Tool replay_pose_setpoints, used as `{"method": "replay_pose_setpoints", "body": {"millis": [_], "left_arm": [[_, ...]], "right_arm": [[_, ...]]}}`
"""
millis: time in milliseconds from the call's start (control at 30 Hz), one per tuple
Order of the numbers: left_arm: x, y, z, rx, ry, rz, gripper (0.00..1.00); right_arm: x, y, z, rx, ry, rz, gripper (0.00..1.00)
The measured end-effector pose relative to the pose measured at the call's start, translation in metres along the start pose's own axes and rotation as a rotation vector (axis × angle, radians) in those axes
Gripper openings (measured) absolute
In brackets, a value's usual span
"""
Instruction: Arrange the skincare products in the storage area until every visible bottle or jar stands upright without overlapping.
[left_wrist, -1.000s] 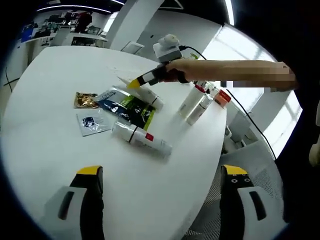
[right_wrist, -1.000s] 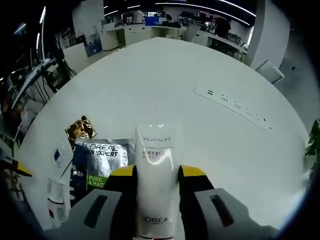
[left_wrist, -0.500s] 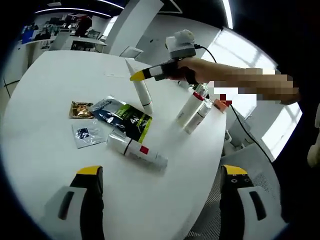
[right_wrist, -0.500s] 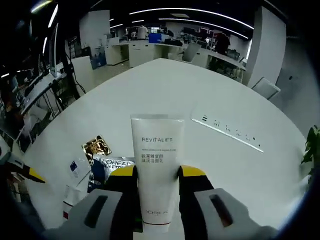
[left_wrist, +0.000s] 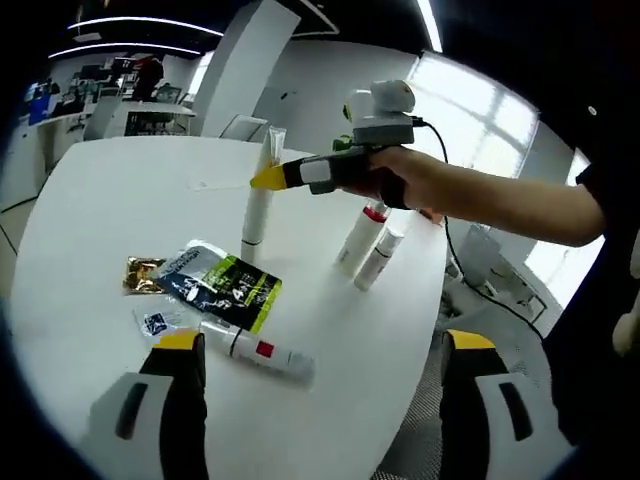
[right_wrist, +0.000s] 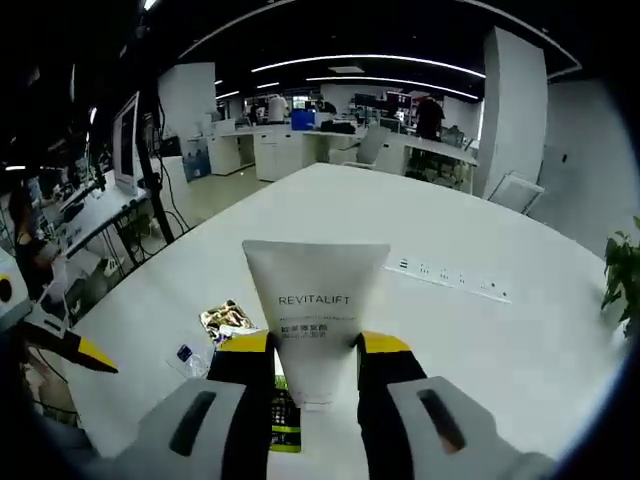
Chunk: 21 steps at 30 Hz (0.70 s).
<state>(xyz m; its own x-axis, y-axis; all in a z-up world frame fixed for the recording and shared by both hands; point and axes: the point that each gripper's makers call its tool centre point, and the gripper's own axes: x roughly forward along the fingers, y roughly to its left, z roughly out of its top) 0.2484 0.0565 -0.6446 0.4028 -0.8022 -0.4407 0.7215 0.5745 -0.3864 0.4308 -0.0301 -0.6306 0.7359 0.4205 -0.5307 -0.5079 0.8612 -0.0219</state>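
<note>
I'm gripping the white Revitalift tube (right_wrist: 316, 322) tight in my right gripper (right_wrist: 314, 352), holding it upright above the round white table (left_wrist: 120, 200). My left gripper (left_wrist: 318, 345) is hanging wide open, holding nothing, near the table's near edge.

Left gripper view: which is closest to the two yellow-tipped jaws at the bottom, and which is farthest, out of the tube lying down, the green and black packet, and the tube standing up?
1. Lying tube, just ahead of the left gripper.
2. Green and black packet, behind the lying tube, further along the table.
3. Standing tube, farthest, clamped upright in the right gripper.
</note>
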Motion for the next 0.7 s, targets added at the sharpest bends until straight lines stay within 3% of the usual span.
{"method": "replay_pose_setpoints", "body": {"millis": [100, 333, 533, 700], "left_arm": [[0.0, -0.006, 0.009, 0.037, -0.006, -0.005, 0.9], [0.003, -0.026, 0.039, 0.121, -0.041, -0.04, 0.9], [0.007, -0.044, 0.068, 0.133, -0.096, -0.079, 0.88], [0.018, -0.063, 0.087, 0.135, -0.154, -0.105, 0.79]], "right_arm": [[-0.011, 0.004, -0.002, -0.004, -0.018, -0.003, 0.3], [-0.063, 0.025, -0.009, -0.042, -0.09, -0.004, 0.3], [-0.097, 0.04, -0.024, -0.064, -0.093, 0.009, 0.3], [-0.119, 0.049, -0.027, -0.094, -0.109, 0.025, 0.3]]}}
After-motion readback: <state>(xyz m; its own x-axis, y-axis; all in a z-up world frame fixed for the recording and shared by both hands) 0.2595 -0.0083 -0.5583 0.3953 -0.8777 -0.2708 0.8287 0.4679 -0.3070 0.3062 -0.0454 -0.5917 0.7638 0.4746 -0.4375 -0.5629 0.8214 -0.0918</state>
